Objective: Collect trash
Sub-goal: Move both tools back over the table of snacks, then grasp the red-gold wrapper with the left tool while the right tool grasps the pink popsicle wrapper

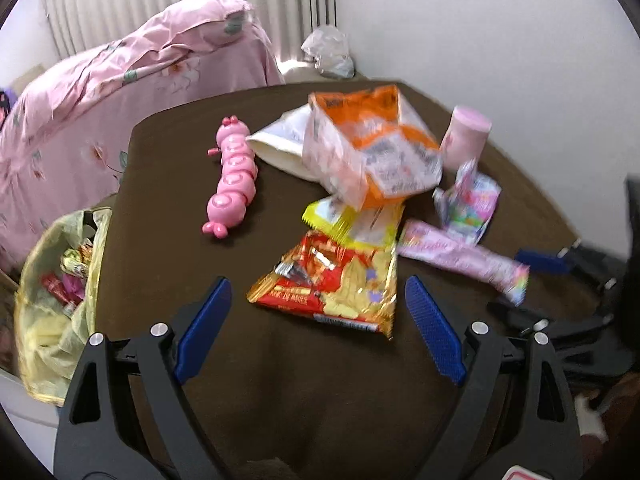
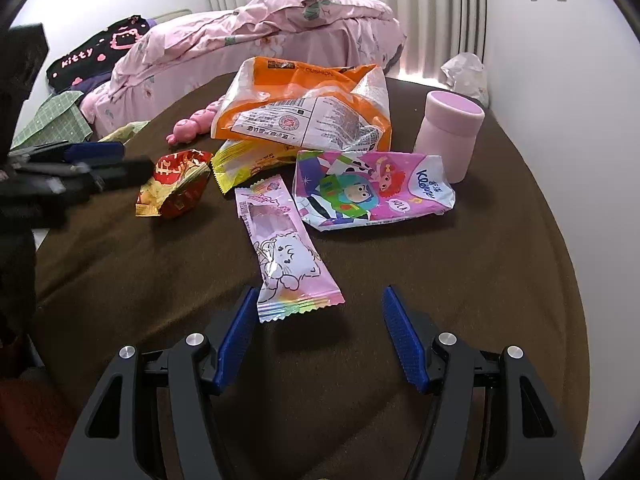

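Wrappers lie on the brown-covered table. My left gripper is open just above the near end of a red and yellow snack wrapper, without touching it. My right gripper is open too; the rainbow end of a long pink wrapper lies between its fingers, close to the left pad, unpinched. Farther back are a yellow wrapper, a large orange bag and a cartoon tissue pack. A yellowish trash bag holding wrappers hangs at the table's left edge.
A pink caterpillar toy and a pink cup stand on the table among the wrappers. A bed with a pink duvet is behind. A crumpled white plastic bag sits in the far corner by the wall.
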Available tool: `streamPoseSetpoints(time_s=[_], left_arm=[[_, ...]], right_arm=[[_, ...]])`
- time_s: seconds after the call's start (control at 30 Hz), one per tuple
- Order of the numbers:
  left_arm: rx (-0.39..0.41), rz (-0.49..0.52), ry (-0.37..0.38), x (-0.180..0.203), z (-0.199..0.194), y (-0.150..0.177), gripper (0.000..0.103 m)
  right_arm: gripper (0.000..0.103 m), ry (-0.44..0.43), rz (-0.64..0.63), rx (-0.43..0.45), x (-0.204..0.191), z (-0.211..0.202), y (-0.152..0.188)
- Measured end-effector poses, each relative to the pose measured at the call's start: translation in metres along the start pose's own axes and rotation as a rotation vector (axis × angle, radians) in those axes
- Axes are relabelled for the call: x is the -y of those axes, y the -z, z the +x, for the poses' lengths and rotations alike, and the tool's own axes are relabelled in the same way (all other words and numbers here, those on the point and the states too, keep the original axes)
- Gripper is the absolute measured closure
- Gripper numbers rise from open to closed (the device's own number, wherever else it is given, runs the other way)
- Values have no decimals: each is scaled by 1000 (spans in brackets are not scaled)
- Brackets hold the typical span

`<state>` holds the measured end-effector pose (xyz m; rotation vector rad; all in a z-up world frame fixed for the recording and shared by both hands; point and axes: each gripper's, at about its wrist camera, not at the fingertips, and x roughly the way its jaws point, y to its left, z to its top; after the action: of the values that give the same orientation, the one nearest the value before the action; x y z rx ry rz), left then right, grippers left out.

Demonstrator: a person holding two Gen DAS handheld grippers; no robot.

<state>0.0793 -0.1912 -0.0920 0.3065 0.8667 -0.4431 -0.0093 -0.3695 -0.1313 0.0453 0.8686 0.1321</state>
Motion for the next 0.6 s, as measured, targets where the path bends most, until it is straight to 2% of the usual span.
streamPoseSetpoints(time_s=[0.13,0.23,0.33,0.37,0.43,0.47,0.53,0.6], left_arm=[[-33,-24,-73,-19,8,7,23],[-37,-95,-136,-51,5,12,23],[-36,-187,-133,-82,-1,17,23],[-31,-214,-108,-88,-3,18,23],[-13,-282,12,-100,-10,20,23],[3,-310,114,-103,-15,19,23],[38,-275,227,-97,-22,16,23],[76,-171,256,-81,-27,10,23]], right_arm=[[41,-20,8,2,3,-1,1],[41,-30,10,7,4,-2,3],[41,-13,-8,13,1,-2,4],[41,-7,-13,16,-1,-2,4],[41,-9,-11,17,-1,-3,5],[41,-10,-10,17,-1,-3,5],[41,-10,-11,17,-1,-3,5],[41,-11,-10,16,0,-3,5]])
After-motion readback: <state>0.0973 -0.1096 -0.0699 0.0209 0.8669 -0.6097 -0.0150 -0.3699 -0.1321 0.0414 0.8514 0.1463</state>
